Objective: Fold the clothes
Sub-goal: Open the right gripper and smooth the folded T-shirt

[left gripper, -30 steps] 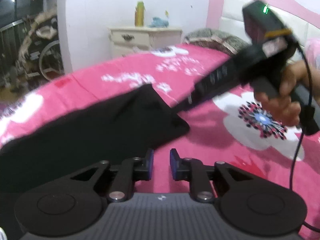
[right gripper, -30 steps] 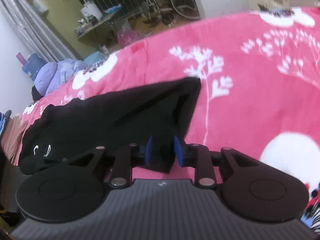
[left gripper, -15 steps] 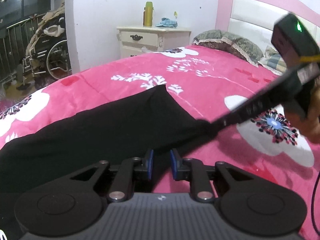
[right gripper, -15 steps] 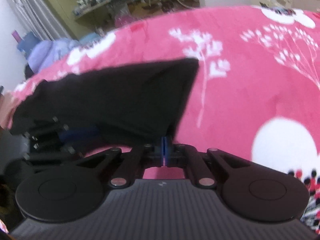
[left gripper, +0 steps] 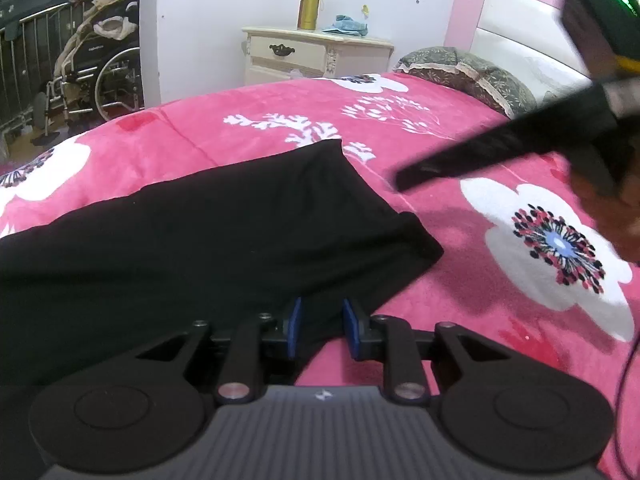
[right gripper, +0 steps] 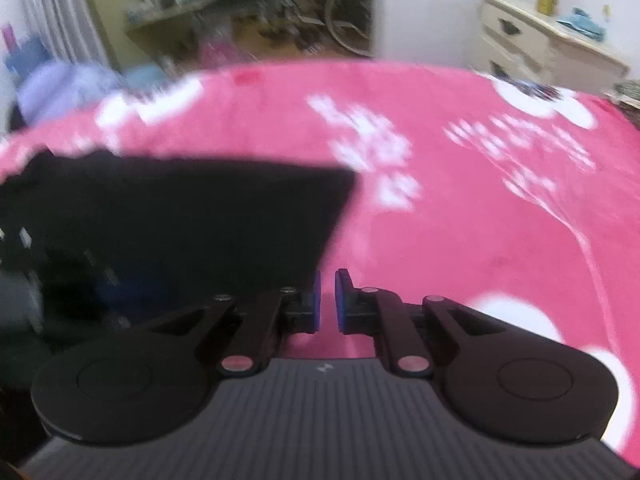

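A black garment (left gripper: 208,240) lies flat on the pink flowered bedspread (left gripper: 460,280), and everything else here places itself around it. Its far corner points toward the cream nightstand (left gripper: 316,54), which stands beyond the bed against the white wall with a yellow-green bottle (left gripper: 310,6) and a crumpled blue cloth (left gripper: 346,26) on top.

The left claw (left gripper: 319,330) sits at the garment's near edge. Its blue pads (left gripper: 295,330) stand a little apart and have just been easing wider; the hem of the black cloth runs in between them, though whether the pads still press on it is hard to tell.

The right claw (right gripper: 328,304) is just off the garment's right-hand edge, over bare pink bedspread. Its jaws have just parted a sliver from fully closed, with only a narrow gap between the pads and nothing in it. In the left wrist view that same claw shows as a dark bar reaching in above the bedspread, clear of the garment's right corner, with a hand (left gripper: 612,208) on its handle.

Past the garment's left end, a wheelchair (left gripper: 96,76) stands by a railing.
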`<control>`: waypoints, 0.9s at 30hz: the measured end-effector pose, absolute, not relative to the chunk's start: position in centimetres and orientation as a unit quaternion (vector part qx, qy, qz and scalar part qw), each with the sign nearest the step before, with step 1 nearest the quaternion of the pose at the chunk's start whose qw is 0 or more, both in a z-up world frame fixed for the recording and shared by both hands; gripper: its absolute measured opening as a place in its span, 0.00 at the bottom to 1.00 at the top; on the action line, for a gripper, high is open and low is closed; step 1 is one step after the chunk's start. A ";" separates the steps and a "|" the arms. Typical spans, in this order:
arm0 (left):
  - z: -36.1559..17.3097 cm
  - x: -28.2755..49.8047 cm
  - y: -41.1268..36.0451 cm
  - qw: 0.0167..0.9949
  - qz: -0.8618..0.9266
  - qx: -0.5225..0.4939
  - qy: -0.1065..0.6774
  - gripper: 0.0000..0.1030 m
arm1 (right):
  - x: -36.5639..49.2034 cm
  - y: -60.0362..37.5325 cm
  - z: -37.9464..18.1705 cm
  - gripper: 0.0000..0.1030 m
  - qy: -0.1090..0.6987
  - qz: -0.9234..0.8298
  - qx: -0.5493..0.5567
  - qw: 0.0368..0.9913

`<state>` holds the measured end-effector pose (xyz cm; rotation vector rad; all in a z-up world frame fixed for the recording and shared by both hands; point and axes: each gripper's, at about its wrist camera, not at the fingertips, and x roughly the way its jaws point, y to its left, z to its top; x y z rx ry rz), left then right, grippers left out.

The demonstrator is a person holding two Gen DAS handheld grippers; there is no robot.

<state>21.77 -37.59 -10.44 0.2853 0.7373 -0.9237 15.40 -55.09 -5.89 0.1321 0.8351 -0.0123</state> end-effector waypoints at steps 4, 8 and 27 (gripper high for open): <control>-10.3 21.6 -37.6 0.819 -0.436 0.137 0.348 0.29 | 18.6 -53.1 -7.5 0.06 0.390 0.074 0.040 0.917; -10.5 21.4 -37.4 0.816 -0.445 0.128 0.347 0.39 | 17.8 -56.1 -10.0 0.03 0.394 0.066 0.046 0.915; -9.3 19.6 -35.1 0.826 -0.443 0.077 0.339 0.60 | 24.1 -62.4 -9.8 0.09 0.328 -0.047 0.102 0.938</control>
